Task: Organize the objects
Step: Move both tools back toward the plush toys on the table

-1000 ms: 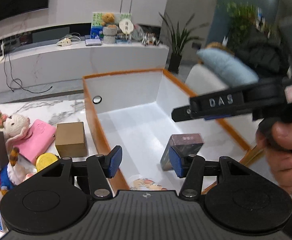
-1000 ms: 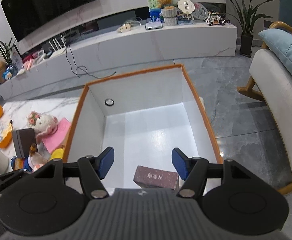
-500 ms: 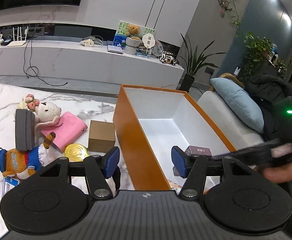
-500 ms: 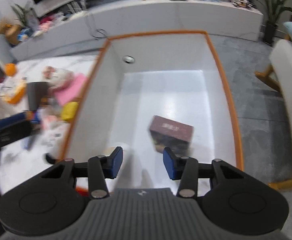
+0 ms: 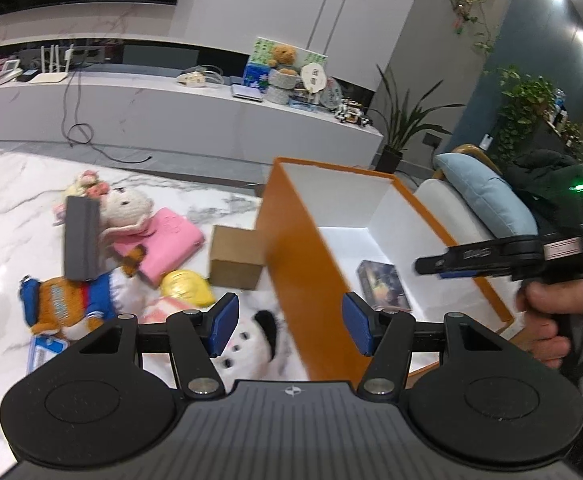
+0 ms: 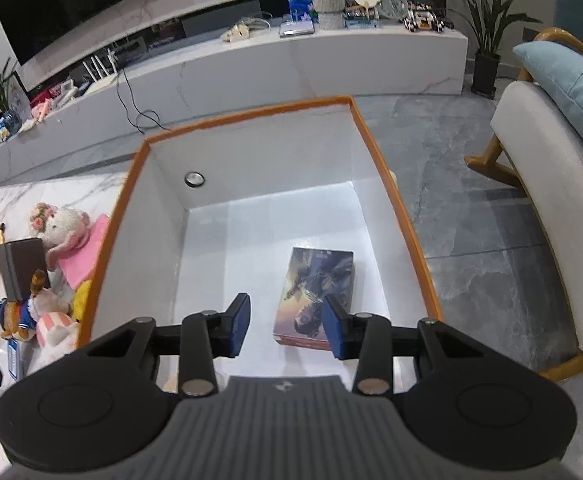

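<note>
An orange bin (image 6: 121, 224) with a white inside stands at the right end of the marble table. A dark picture box (image 6: 319, 292) lies flat on its floor, also in the left wrist view (image 5: 383, 286). My right gripper (image 6: 286, 326) hangs over the bin's near end, its jaws drawn in narrow with nothing between them; the box lies below and just beyond them. My left gripper (image 5: 290, 324) is open and empty above the bin's left wall (image 5: 291, 248). A white plush (image 5: 251, 340) lies under it. A hand (image 5: 551, 308) holds the right gripper over the bin.
Left of the bin, the table holds a brown carton (image 5: 235, 260), a pink pouch (image 5: 167, 244), a yellow item (image 5: 185, 288), a grey box (image 5: 80, 238), a lamb plush (image 5: 125, 210) and an orange-blue plush (image 5: 63, 304). An armchair (image 6: 547, 208) stands to the right.
The picture box dropped from under the right fingers, tumbled and now lies flat. The right jaws narrowed. The left gripper swung left, from over the bin's inside to over its left wall.
</note>
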The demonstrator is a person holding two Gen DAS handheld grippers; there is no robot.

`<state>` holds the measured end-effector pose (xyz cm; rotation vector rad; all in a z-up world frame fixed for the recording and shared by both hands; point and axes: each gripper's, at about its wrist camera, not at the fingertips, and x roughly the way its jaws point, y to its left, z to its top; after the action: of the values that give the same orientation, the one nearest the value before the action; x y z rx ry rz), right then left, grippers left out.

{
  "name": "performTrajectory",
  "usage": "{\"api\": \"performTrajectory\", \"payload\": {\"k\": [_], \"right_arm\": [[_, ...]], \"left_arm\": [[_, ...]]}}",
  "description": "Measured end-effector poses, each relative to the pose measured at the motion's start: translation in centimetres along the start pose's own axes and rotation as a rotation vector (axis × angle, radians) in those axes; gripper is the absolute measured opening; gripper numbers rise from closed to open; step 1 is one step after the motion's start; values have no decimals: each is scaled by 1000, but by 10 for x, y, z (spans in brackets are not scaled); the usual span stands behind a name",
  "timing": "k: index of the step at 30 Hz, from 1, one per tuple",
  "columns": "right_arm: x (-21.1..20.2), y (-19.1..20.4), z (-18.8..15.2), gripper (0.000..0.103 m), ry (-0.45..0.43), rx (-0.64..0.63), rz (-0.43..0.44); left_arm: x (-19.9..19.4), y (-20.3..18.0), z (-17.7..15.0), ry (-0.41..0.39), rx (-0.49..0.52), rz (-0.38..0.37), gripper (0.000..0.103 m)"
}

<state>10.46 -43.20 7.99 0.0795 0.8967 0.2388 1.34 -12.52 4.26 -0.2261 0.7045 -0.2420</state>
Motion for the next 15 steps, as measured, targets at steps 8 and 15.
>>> {"api": "performTrajectory", "payload": {"k": [8, 15], "right_arm": [[-45, 49, -1, 64, -153, -131, 117], [-53, 104, -12, 64, -189, -274, 230]], "left_arm": [[-10, 40, -14, 21, -42, 81, 68], [-22, 76, -23, 21, -43, 187, 70]]}}
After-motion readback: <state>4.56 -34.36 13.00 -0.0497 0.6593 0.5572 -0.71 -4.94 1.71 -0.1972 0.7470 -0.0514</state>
